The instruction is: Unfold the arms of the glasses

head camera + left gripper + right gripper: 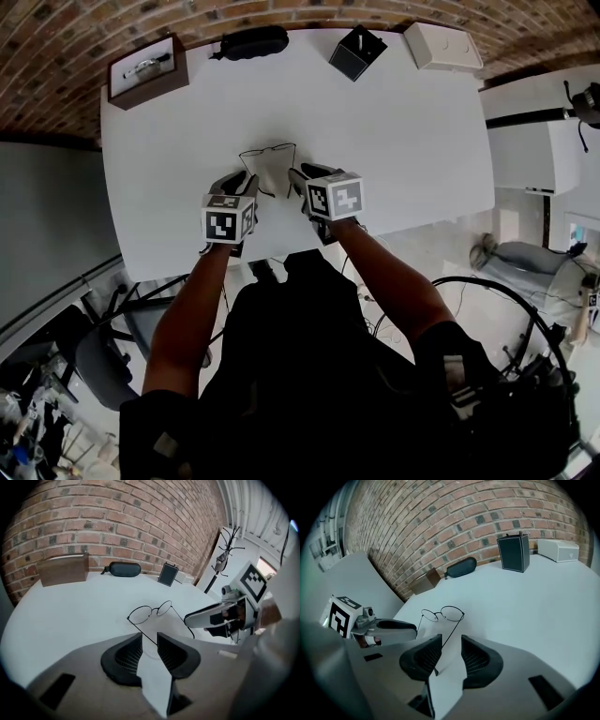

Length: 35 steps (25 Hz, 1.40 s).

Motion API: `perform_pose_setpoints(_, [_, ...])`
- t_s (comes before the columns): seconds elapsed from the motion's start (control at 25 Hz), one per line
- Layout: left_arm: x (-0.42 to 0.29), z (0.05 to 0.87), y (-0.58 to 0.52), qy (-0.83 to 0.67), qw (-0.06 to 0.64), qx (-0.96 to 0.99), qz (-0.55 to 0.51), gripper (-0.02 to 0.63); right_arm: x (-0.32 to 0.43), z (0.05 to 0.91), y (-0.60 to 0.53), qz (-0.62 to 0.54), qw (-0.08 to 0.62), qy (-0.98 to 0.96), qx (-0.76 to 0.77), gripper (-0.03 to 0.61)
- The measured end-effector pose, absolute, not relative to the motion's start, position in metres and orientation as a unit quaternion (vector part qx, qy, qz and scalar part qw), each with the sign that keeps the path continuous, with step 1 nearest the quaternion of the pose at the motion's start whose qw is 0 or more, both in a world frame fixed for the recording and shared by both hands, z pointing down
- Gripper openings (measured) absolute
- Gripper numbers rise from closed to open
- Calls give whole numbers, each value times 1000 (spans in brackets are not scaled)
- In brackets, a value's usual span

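Thin wire-rimmed glasses [267, 155] lie on the white table [403, 141] with both arms spread out toward me. My left gripper [240, 181] sits at the end of one arm and my right gripper [301, 178] at the end of the other. In the left gripper view the glasses [150, 612] send one thin arm into the gap of the left gripper [149, 640], whose jaws stand apart without clamping it. In the right gripper view the other arm of the glasses [443, 613] runs into the open right gripper [451, 643] the same way.
Along the far edge by the brick wall stand a brown box [147, 70], a black glasses case [253, 42], a black box [356, 52] and a white box [442, 45]. The table's near edge runs just below my grippers.
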<state>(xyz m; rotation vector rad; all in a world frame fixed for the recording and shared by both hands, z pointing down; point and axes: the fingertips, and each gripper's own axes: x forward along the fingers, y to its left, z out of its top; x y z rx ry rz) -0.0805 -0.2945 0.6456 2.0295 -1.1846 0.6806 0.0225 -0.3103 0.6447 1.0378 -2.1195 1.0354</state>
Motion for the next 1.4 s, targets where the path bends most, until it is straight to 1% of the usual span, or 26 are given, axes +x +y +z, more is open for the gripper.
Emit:
perform_pose_setpoints(0.2, [-87, 645, -300, -448, 316, 790, 273, 100, 22, 643, -314, 367, 286, -799, 381, 110])
perform_pose_setpoints(0.4, [-94, 646, -302, -440, 322, 796, 264, 100, 28, 641, -321, 344, 291, -804, 388, 110])
perform_pose_setpoints(0.72, [-103, 644, -302, -426, 307, 804, 279, 100, 26, 642, -323, 340, 289, -804, 392, 110])
perform_pose_setpoints(0.92, [-104, 638, -302, -429, 307, 808, 262, 100, 25, 640, -323, 322, 295, -810, 391, 114])
perform_pose_setpoints(1.2, [-108, 600, -299, -447, 294, 820, 203, 100, 20, 610, -326, 284, 262, -832, 397, 126])
perform_pose_setpoints(1.4, [-121, 559, -284, -470, 280, 825, 142, 97, 15, 566, -320, 245, 208, -856, 404, 119])
